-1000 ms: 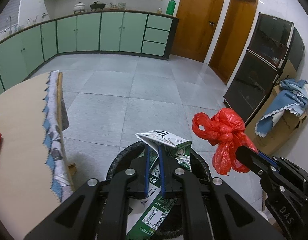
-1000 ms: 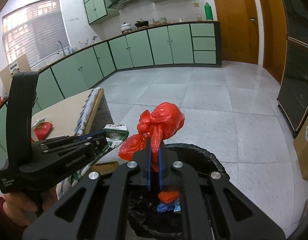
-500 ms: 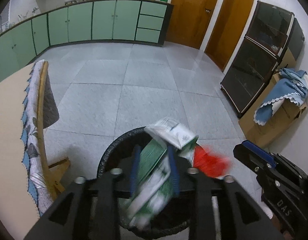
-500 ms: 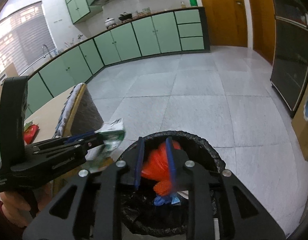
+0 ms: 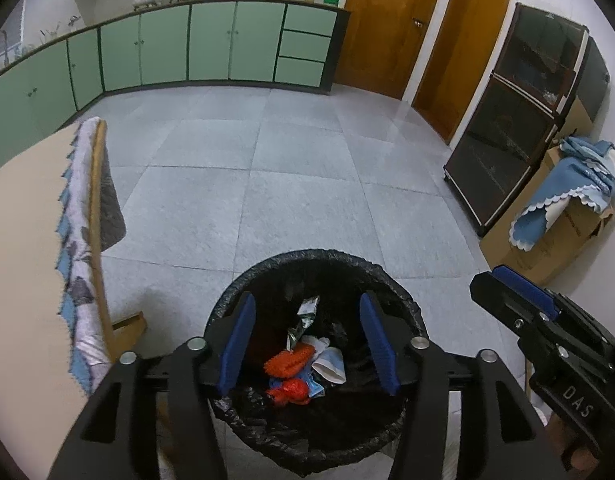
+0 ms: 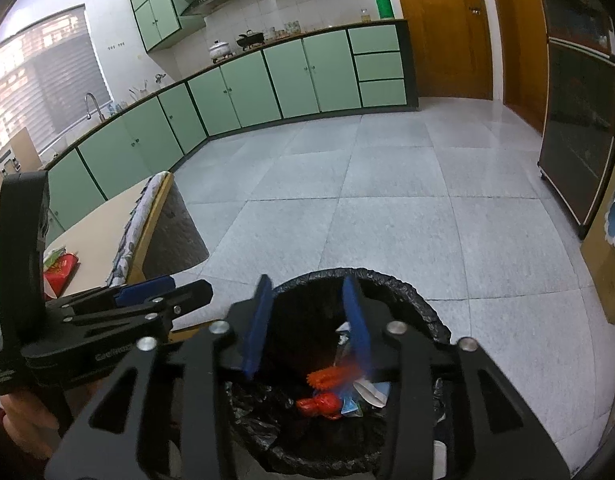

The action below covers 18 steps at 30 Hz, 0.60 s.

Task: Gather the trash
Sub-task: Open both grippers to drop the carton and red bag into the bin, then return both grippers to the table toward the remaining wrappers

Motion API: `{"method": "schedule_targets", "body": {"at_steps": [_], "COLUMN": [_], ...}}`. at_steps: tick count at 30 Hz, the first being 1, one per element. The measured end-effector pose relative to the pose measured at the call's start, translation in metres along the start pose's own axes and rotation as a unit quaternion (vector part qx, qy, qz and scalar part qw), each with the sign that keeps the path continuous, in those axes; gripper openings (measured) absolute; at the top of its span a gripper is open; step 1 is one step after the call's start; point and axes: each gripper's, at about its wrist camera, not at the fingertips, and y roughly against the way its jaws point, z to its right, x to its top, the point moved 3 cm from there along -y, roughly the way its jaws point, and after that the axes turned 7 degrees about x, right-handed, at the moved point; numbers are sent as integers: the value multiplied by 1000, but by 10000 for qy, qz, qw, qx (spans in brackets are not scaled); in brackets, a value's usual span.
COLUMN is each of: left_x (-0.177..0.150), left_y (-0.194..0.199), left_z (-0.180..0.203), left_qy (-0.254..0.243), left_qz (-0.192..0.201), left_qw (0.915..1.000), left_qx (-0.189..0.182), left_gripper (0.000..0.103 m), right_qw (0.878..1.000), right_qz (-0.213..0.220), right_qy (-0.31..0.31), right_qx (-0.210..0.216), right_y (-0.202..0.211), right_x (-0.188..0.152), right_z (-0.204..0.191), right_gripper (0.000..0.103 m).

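Grey stone tiles form the kitchen floor (image 5: 307, 168), bounded at the far side by a curved run of pale green base cabinets (image 5: 163, 48) and, to the right, two brown wooden doors (image 5: 383, 28). A dark glass-fronted cabinet (image 5: 519, 128) stands against the right wall, beside a cardboard box (image 5: 563, 236) draped with a blue scalloped cloth (image 5: 563, 192). At left, a tan table (image 5: 23, 232) carries a patterned runner with a blue zigzag edge (image 5: 77, 252) along its near side. Directly below both tools stands a round trash bin lined with a black bag (image 5: 319, 258). At the bin's bottom lie the discarded items: a knotted red plastic bag (image 5: 289, 392), an orange ridged piece (image 5: 288, 363), a crumpled green-and-white carton (image 5: 305, 316) and pale scraps of paper. The left gripper (image 5: 307, 344) hangs over the bin mouth, its blue-padded jaws opening and standing well apart with nothing between them. The right gripper (image 6: 309, 324) likewise hangs over the bin, jaws opening, moderately apart, gripping nothing; the trash seen between its pads lies far below them in the bin.
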Motion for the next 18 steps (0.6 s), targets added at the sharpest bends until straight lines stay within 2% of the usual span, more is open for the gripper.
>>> {"method": "schedule_targets", "body": {"at_steps": [2, 4, 9, 11, 14, 18], "left_x": [1, 4, 9, 8, 1, -13], "left_y": [8, 19, 59, 74, 99, 128], "left_z": [-4, -12, -50, -70, -106, -159], "left_qy": [34, 87, 372, 489, 656, 923], "left_qz": [97, 247, 728, 876, 1098, 1271], "left_qw": [9999, 9996, 9960, 9936, 9877, 9770], "left_qx": [22, 78, 359, 512, 899, 1444], "left_gripper": [59, 67, 76, 78, 81, 81], "right_qw": [10000, 9999, 9990, 9984, 9969, 9941], "right_qz": [41, 108, 261, 305, 388, 355], "right_qy": [20, 64, 256, 378, 528, 675], "right_qx": [24, 61, 241, 300, 432, 771], "right_y": [4, 8, 16, 17, 15, 2], "right_x": [1, 5, 17, 20, 24, 28], "right_z": [-2, -9, -37, -52, -81, -125], "right_gripper": [46, 53, 69, 82, 89, 90]}}
